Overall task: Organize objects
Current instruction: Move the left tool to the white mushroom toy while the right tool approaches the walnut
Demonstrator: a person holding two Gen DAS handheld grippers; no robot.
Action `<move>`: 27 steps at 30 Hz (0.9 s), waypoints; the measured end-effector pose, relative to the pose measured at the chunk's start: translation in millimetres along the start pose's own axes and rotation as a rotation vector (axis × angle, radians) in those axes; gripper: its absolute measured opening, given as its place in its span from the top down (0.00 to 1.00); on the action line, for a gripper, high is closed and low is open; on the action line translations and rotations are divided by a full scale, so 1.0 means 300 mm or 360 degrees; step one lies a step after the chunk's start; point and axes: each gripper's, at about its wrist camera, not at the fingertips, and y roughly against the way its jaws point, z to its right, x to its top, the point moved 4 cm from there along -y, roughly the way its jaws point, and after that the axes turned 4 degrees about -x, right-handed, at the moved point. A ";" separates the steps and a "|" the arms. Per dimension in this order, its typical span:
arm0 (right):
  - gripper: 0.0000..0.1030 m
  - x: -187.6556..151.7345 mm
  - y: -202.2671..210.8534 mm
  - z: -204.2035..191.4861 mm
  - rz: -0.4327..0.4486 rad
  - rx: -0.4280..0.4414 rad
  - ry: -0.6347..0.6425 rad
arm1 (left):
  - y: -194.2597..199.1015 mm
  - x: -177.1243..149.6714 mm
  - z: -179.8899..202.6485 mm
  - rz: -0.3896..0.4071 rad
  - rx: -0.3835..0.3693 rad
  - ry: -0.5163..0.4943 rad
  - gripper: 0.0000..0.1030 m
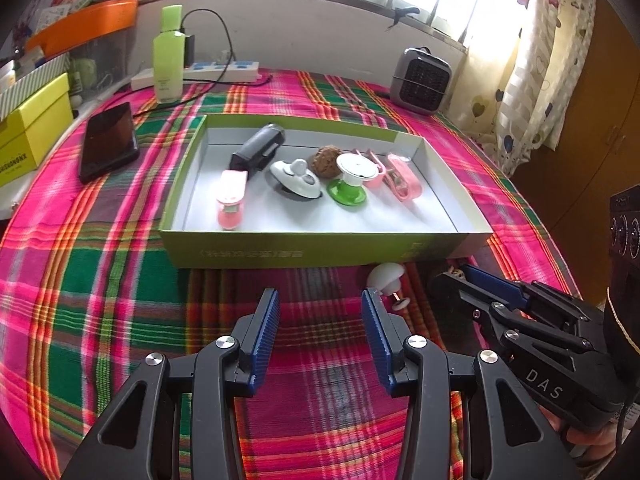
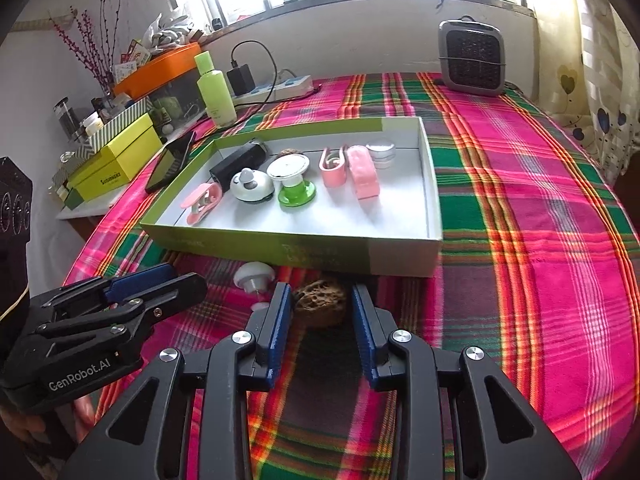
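Observation:
A shallow green box (image 1: 280, 254) with a white floor holds several small items: a black case (image 1: 260, 148), a white round gadget (image 1: 296, 180), a brown walnut (image 1: 325, 160), a green-and-white knob (image 1: 350, 184) and pink clips (image 1: 402, 182). In front of the box a second walnut (image 2: 320, 306) lies on the plaid cloth, and my right gripper (image 2: 320, 300) is shut on it, a pad against each side. A white mushroom-shaped knob (image 2: 254, 276) lies just left of it. My left gripper (image 1: 320, 304) hovers open over bare cloth beside that knob (image 1: 386, 278).
A black phone (image 1: 108, 142) lies left of the box. At the back stand a green bottle (image 1: 168, 56), a power strip (image 1: 220, 70) with a cable, and a small grey heater (image 1: 420, 80). Yellow and orange boxes (image 1: 32, 128) crowd the left side. A curtain (image 1: 532, 60) hangs at right.

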 end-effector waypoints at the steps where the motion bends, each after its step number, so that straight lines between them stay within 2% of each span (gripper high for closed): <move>1: 0.69 -0.004 0.006 0.010 0.0001 -0.0009 -0.0007 | -0.004 0.000 0.007 -0.0005 -0.0005 -0.0008 0.60; 15: 0.69 -0.029 0.058 0.093 0.0018 -0.0050 -0.0054 | -0.079 0.016 0.088 -0.0068 -0.0011 -0.0066 0.60; 27: 0.69 -0.033 0.054 0.113 0.0001 -0.0018 -0.0074 | -0.107 0.025 0.120 -0.0075 0.0005 -0.0066 0.60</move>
